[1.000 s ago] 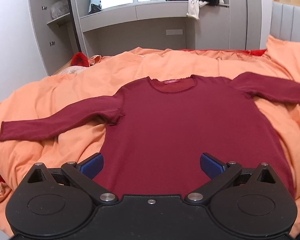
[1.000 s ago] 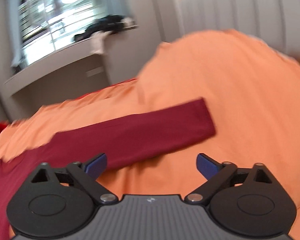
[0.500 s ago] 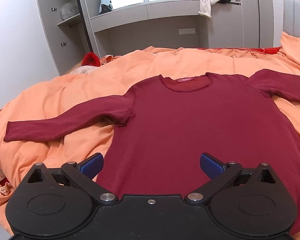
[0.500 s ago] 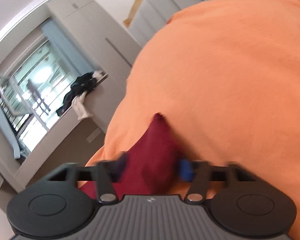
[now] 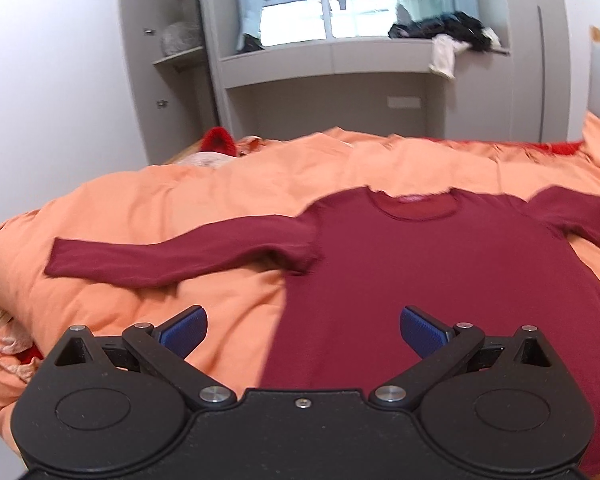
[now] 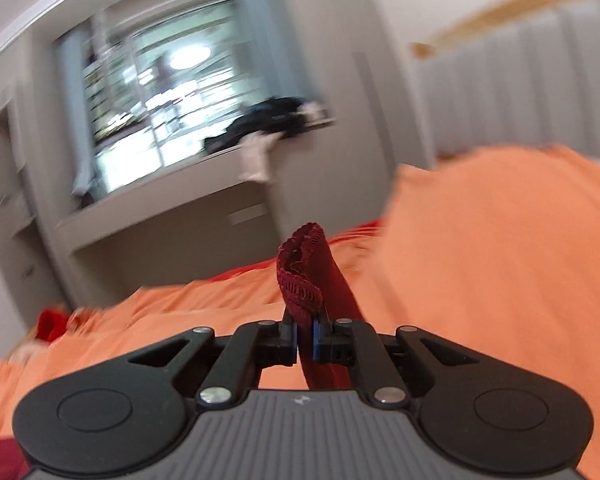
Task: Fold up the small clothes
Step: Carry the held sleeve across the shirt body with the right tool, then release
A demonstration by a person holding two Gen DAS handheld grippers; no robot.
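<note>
While right gripper [image 6: 306, 338] pinches sleeve cuff [image 6: 302, 276] | left gripper [image 5: 303, 330] spread wide above shirt [image 5: 420, 264]

Orange duvet [image 5: 228, 200], dark clothes pile [image 5: 444, 28] on window ledge [image 5: 340, 60].

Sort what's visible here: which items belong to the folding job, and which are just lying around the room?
Job:
- maroon long-sleeved top
- its sleeve cuff, pinched in the right gripper
- left gripper, open over the hem

Lying about:
- orange duvet
- dark clothes pile on the window ledge
- red item
</note>
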